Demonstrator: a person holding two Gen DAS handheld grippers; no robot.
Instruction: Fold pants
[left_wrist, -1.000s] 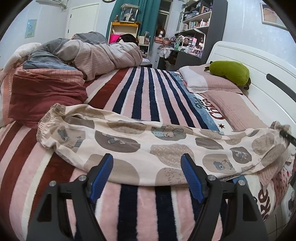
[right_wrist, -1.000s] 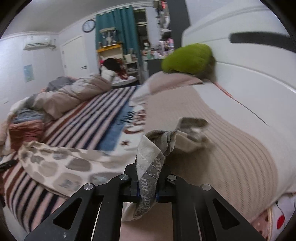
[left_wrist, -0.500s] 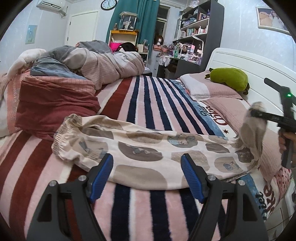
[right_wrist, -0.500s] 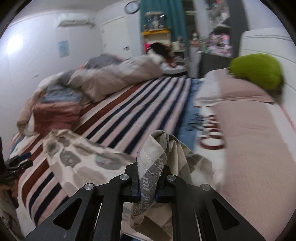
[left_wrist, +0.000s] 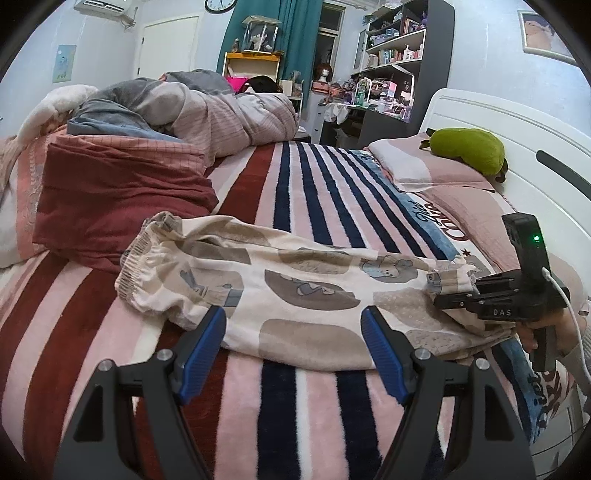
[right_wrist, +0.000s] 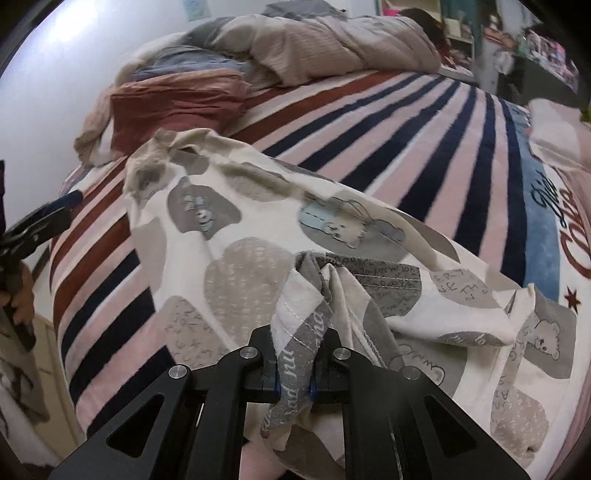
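Note:
The cream pants (left_wrist: 303, 291) with grey bear patches lie across the striped bed, waistband (left_wrist: 144, 258) at the left. My left gripper (left_wrist: 293, 347) is open and empty, its blue pads just at the near edge of the pants. My right gripper (right_wrist: 293, 376) is shut on the leg cuff (right_wrist: 299, 332) and holds it folded back over the pants (right_wrist: 229, 236); it also shows at the right in the left wrist view (left_wrist: 443, 299). The left gripper shows at the left edge of the right wrist view (right_wrist: 40, 221).
The striped blanket (left_wrist: 332, 192) covers the bed. A folded red quilt (left_wrist: 118, 199) and a heap of bedding (left_wrist: 207, 110) lie at the back left. Pillows (left_wrist: 424, 166) and a green plush (left_wrist: 469, 147) lie by the white headboard (left_wrist: 517, 125). Shelves stand behind.
My right gripper has carried the leg cuff from the pillow side leftward over the pants, folding the legs back toward the waistband. The left gripper has stayed open and has backed off slightly.

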